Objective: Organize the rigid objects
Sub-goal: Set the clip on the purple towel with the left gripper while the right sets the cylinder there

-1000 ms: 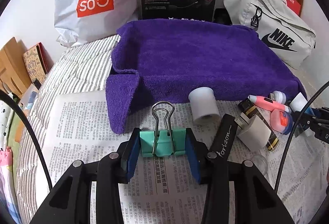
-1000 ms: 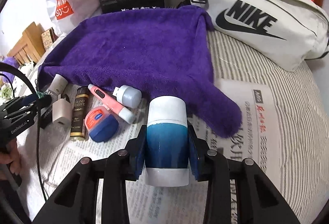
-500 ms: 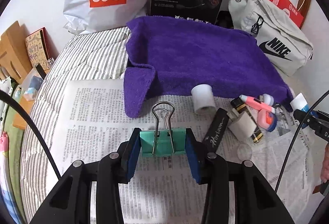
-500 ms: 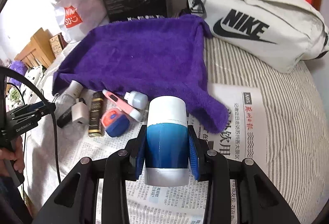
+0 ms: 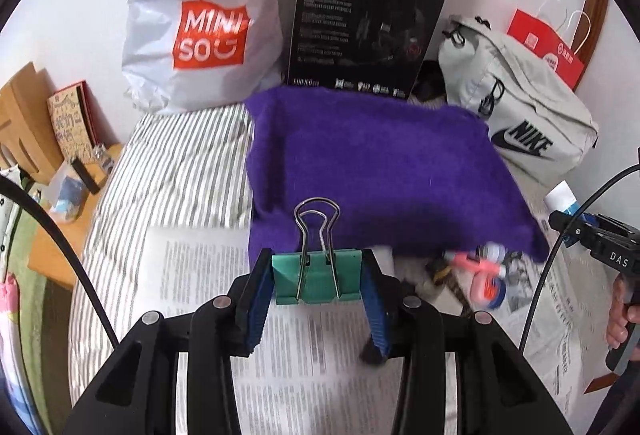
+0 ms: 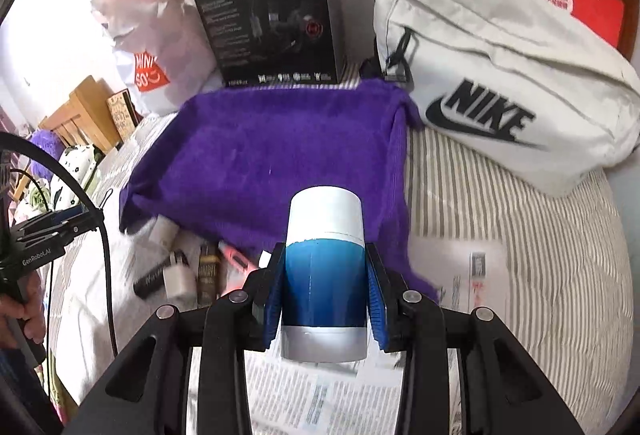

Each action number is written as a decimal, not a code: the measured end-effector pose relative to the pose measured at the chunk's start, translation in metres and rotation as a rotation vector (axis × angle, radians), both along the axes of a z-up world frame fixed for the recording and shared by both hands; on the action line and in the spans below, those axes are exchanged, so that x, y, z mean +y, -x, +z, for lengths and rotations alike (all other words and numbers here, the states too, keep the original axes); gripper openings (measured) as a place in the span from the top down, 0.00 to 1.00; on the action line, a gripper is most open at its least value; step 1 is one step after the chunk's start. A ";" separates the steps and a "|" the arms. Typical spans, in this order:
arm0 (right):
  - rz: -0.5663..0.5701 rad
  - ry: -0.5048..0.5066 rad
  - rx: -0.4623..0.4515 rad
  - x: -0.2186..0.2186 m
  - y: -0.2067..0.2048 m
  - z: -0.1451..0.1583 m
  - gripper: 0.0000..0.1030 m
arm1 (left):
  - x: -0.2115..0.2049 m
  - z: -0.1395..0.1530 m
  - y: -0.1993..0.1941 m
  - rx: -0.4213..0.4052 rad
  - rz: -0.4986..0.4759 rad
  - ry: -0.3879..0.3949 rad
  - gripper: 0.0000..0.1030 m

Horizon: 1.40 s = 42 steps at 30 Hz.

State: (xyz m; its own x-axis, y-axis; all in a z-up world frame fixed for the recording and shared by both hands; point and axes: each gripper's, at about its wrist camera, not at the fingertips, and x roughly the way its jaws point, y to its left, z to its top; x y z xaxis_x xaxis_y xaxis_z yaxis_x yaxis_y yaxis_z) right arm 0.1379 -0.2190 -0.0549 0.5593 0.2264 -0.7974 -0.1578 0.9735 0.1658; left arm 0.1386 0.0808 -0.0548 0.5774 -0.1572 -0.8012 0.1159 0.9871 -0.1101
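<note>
Left tongs (image 5: 318, 281) clamp a green binder clip (image 5: 318, 277) by its stiff body; right tongs (image 6: 325, 287) hold a blue-and-white bottle (image 6: 325, 267) mid-barrel, both above the newspaper (image 5: 320, 355). Bottle probably smooth, slip-prone; clip light.

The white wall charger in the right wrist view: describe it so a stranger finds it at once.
Start at the purple towel on the striped bed. Below its near left edge, small items lie on newspaper. The white wall charger is the blocky cube with metal prongs, between a black tube and a dark gold-labelled bottle.
</note>
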 end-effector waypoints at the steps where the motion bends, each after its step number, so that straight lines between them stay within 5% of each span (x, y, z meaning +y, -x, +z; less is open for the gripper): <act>1: 0.000 0.002 -0.007 0.000 -0.005 0.002 0.65 | -0.001 0.001 -0.005 -0.001 -0.005 0.006 0.62; 13: 0.015 0.016 -0.041 -0.003 -0.075 0.006 0.65 | -0.012 0.010 -0.080 -0.013 -0.041 0.019 0.61; 24: 0.044 0.128 0.064 0.018 -0.158 -0.059 0.65 | 0.004 -0.006 -0.099 0.008 -0.040 0.037 0.61; 38: 0.064 0.169 0.132 0.028 -0.186 -0.077 0.65 | 0.012 -0.029 -0.114 0.052 -0.042 0.073 0.61; 42: 0.074 0.158 0.145 0.025 -0.180 -0.077 0.56 | 0.010 -0.033 -0.120 0.059 -0.049 0.082 0.61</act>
State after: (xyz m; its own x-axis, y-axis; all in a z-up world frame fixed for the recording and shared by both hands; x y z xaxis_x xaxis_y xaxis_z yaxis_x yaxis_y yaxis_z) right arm 0.3174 -0.1942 -0.1320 0.4226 0.1287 -0.8971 -0.2156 0.9757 0.0384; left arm 0.2586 0.0905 -0.0877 0.5193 -0.2504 -0.8171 0.1543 0.9679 -0.1986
